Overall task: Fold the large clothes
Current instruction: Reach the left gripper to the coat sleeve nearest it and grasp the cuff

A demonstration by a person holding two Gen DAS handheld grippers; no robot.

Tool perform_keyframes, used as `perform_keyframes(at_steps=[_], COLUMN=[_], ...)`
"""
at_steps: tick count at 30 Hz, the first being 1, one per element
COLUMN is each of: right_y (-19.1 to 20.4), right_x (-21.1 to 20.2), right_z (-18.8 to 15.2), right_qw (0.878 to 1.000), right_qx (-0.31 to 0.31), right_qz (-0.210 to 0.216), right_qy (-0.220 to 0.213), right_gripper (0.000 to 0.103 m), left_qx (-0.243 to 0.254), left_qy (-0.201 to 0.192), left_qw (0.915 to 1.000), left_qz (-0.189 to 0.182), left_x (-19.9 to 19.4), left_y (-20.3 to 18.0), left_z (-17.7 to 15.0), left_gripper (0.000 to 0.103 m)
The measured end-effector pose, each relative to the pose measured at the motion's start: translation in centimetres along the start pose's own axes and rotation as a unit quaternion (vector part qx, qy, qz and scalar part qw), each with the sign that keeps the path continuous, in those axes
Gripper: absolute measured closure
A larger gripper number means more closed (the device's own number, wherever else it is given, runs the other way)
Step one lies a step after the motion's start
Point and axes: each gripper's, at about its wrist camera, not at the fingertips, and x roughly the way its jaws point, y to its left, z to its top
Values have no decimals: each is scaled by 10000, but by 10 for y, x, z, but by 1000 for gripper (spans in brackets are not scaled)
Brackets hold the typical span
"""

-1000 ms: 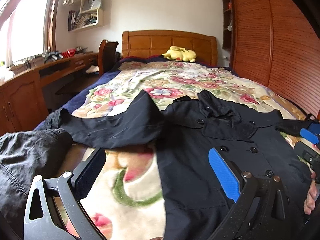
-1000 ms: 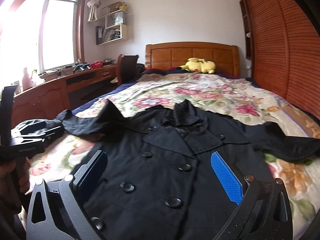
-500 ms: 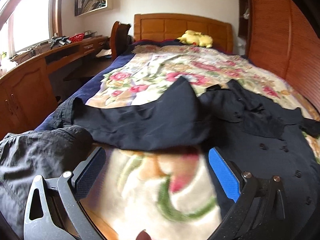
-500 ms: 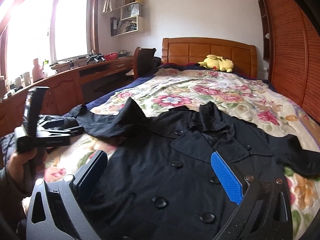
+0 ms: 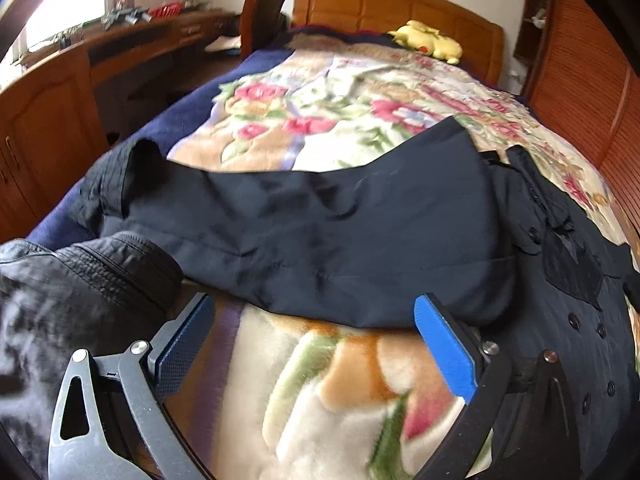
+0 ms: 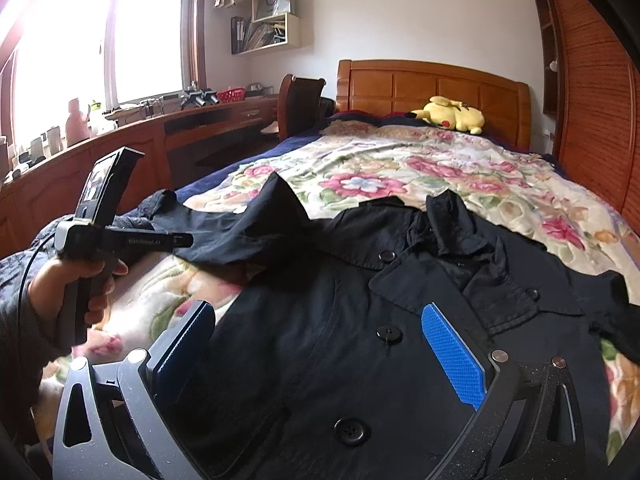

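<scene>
Swung further left since 1 s ago, left gripper (image 5: 316,344) now hangs w/ fingers apart over bare floral blanket (image 5: 320,392), coat sleeve (image 5: 320,232) just ahead of its 2 tips. Right gripper (image 6: 320,344), fingers also apart & empty, hovers above black coat (image 6: 360,300) front, buttons between its pads. Coat lies flat across bed.

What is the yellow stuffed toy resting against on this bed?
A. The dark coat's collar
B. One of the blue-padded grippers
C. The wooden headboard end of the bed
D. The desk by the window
C. The yellow stuffed toy lies at the far end of the bed just in front of the wooden headboard, well beyond the dark coat spread nearer the cameras.
</scene>
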Motion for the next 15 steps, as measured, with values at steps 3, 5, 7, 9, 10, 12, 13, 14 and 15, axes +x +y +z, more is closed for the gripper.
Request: perform_keyframes(at_steps=[3,5,7,9,10,12,13,14,15], right_y=[-5,-4,1,0,0,1,0,0,0], right_x=[6,9,9,6,5,3,2,1,-1], right_z=[-2,-1,2,2,3,2,2,2,3], right_qw=[9998,9996,9995,9995,9996,9997,9997,9997,9997], right_qx=[10,-24,-79,-108,-110,-85,-62,-45,-32], right_qz=[104,153,146,143,131,133,144,153,165], right_qy=[161,233,255,241,237,200,182,163,147], right_gripper=[0,0,0,0,0,0,0,0,0], left_qx=[-218,-382,-528,-579,-601,-601,-617,-665,-703], left_qy=[218,345,482,548,586,639,636,637,653], left_qw=[9995,9987,9974,9966,9961,9957,9956,9953,9950], left_qz=[-20,-64,-116,-202,-257,-296,-306,-305,-290], left_x=[14,22,30,34,37,43,45,47,49], left_y=[6,10,13,14,14,13,13,14,16], left_z=[1,1,0,0,0,1,2,4,5], left_gripper=[3,3,3,3,6,12,16,18,23])
